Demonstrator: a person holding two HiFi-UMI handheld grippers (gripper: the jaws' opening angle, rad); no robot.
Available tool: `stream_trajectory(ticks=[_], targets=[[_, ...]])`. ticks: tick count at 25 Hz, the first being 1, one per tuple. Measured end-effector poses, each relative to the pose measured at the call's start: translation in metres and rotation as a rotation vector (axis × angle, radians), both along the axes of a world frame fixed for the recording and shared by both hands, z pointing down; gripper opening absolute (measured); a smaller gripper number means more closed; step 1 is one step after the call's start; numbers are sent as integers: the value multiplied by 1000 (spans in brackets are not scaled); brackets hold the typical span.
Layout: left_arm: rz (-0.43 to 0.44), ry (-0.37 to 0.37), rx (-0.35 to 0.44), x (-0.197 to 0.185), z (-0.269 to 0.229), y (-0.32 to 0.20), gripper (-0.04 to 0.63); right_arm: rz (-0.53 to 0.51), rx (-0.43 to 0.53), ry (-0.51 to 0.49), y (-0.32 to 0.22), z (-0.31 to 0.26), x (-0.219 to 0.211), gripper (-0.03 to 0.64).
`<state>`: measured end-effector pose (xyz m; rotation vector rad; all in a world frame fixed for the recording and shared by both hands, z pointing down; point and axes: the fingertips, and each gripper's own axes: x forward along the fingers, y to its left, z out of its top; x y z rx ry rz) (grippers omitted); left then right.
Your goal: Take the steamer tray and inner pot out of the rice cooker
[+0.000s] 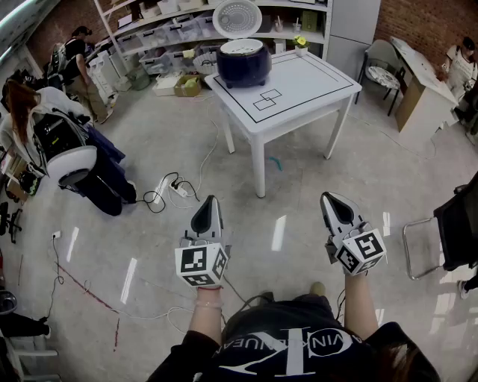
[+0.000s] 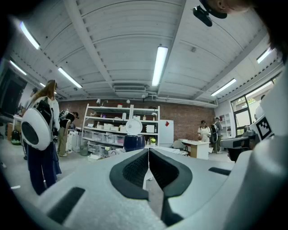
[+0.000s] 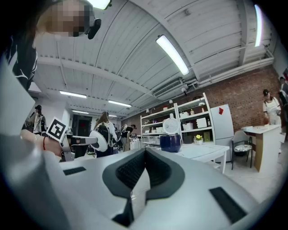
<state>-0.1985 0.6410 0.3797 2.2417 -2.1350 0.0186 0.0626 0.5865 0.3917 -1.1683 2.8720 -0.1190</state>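
The rice cooker (image 1: 243, 66) stands on a white tabletop (image 1: 314, 82) well ahead of both grippers, roughly between the lines along which they point, with open floor (image 1: 299, 186) in between. It sits at the far side of the tabletop, on the left gripper's side. Its lid (image 1: 237, 19) is tipped up and back, so the mouth is already open. A pale rim (image 1: 241, 47) shows in that mouth. It is probably the steamer tray resting over the inner pot, though it is too small to tell the two apart.

The left gripper (image 1: 210, 203) and the right gripper (image 1: 333, 198) are held level, side by side and apart. Each has its jaws pressed together with nothing between them.

The step in hand looks like the approach, as nothing is within reach. A cable and power strip (image 1: 178, 190) lie on the floor just ahead of the left gripper, toward its outer side, so the walk-up should pass on the right gripper's side of them.

Both grippers should be spread before they arrive at the mouth. The tray likely has to come out first. It is best to pinch its rim on opposite sides and lift straight up, clear of the raised lid. It can then go on the part of the tabletop nearer the grippers, and the pot comes out the same way.
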Motion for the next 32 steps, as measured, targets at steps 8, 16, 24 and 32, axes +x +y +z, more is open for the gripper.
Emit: stream_trajectory(ticks=[8, 16, 24, 32], targets=[[15, 13, -6, -9, 7, -3, 12, 6, -16, 9, 0, 10, -10, -2], [38, 42, -3, -11, 10, -14, 12, 23, -14, 22, -9, 10, -11, -2], [53, 99, -9, -18, 7, -47, 22, 96, -68, -50, -53, 6, 7, 147], [26, 121, -11, -31, 3, -124, 80, 57, -82, -66, -138, 11, -2, 147]])
